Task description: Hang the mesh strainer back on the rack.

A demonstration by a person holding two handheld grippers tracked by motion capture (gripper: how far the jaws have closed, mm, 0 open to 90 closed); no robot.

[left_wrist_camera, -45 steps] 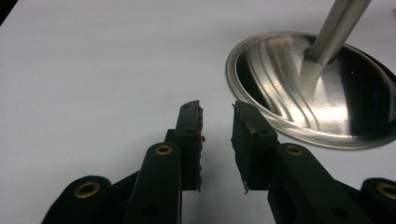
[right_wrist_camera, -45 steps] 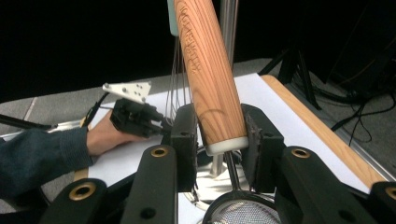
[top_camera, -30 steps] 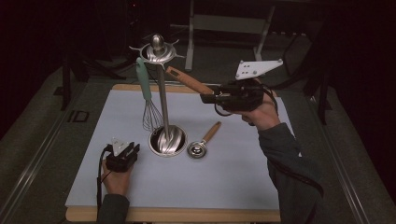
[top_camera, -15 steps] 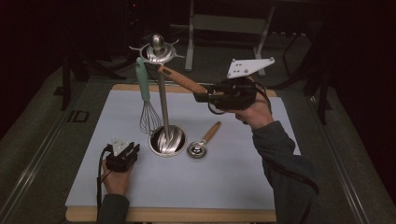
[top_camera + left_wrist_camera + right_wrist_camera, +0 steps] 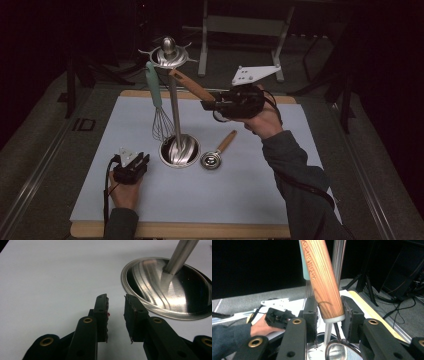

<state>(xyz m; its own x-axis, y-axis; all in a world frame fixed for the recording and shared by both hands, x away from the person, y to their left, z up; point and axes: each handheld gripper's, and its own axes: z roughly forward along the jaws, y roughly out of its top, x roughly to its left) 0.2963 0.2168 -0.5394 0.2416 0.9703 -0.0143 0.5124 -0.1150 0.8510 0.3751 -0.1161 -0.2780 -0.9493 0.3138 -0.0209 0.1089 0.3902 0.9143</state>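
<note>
A steel utensil stand [image 5: 174, 110] rises from a round base [image 5: 179, 150] on the pale mat, with hooks around its top [image 5: 168, 52]. A whisk [image 5: 159, 117] with a teal handle hangs from it. My right gripper [image 5: 207, 105] is up in the air to the right of the pole, shut on a wooden-handled utensil [image 5: 192, 86] whose handle slants up-left to the stand's top. In the right gripper view the handle [image 5: 322, 277] sits between the pads, the round metal head [image 5: 339, 350] below. My left gripper [image 5: 142, 159] rests open on the mat, empty, jaws [image 5: 116, 300] just short of the base [image 5: 170, 290].
A small wooden-handled metal spoon [image 5: 217, 152] lies on the mat right of the base. The mat [image 5: 250, 190] covers a wooden board on a dark table. Dark stands and cables crowd the far side. A grey plate [image 5: 255, 73] tops the right gripper.
The right gripper has carried the wooden-handled utensil left, so the handle's end now lies by the stand's top. The left gripper has stayed put.
</note>
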